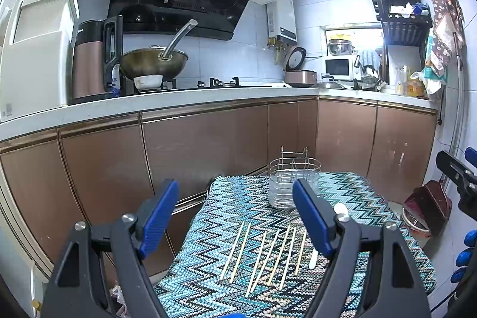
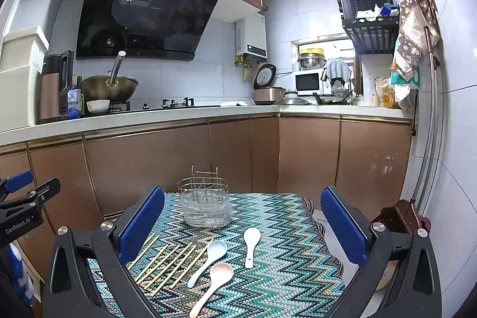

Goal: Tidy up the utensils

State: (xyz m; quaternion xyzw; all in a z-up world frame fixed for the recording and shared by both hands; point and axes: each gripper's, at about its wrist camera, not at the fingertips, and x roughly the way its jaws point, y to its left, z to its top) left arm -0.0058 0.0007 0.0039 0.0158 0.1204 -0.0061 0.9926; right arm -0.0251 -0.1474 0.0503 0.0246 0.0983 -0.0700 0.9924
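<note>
Both claws, left (image 1: 235, 216) and right (image 2: 243, 222), are spread wide, holding nothing. Chopsticks (image 1: 265, 252) lie between the left claw's fingers, the wire holder (image 1: 293, 184) beyond them.

Left gripper (image 1: 235, 216) low in its frame, jaws wide apart, nothing between them, tilted slightly down, right gripper (image 2: 243, 225) likewise spread wide and empty, blue-gloved hand (image 1: 465, 255) at right edge

Both grippers (image 1: 235, 201) (image 2: 243, 209) have black arms, silver screws, blue ribbed jaws.
</note>
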